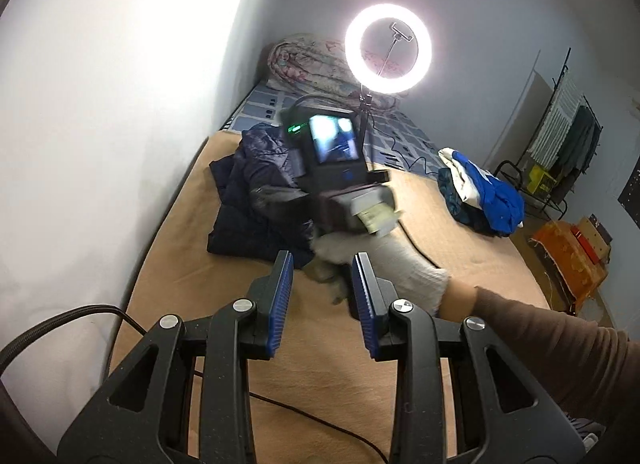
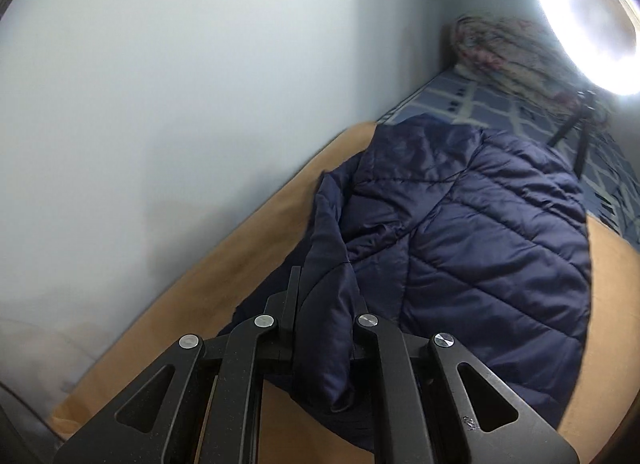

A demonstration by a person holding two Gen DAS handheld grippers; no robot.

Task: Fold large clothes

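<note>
The navy quilted jacket (image 2: pixel 480 232) is laid on the tan bed cover (image 1: pixel 320 344), close to the wall side of the bed and partly gathered rather than flat. A fold of its fabric, apparently a sleeve or front edge, is clamped between the fingers of the right gripper (image 2: pixel 324 304); this hold is judged to be taken so that the edge can be carried across the body for a fold. The left gripper (image 1: pixel 322 296) is held above the cover with its blue-padded fingers (image 1: pixel 282 296) apart and nothing between them, presumably kept free to pin or take a second edge. A blue and white garment pile (image 1: pixel 484 195) lies well apart, toward the opposite bed edge. A ring light (image 1: pixel 388 48) is set at the head end.
</note>
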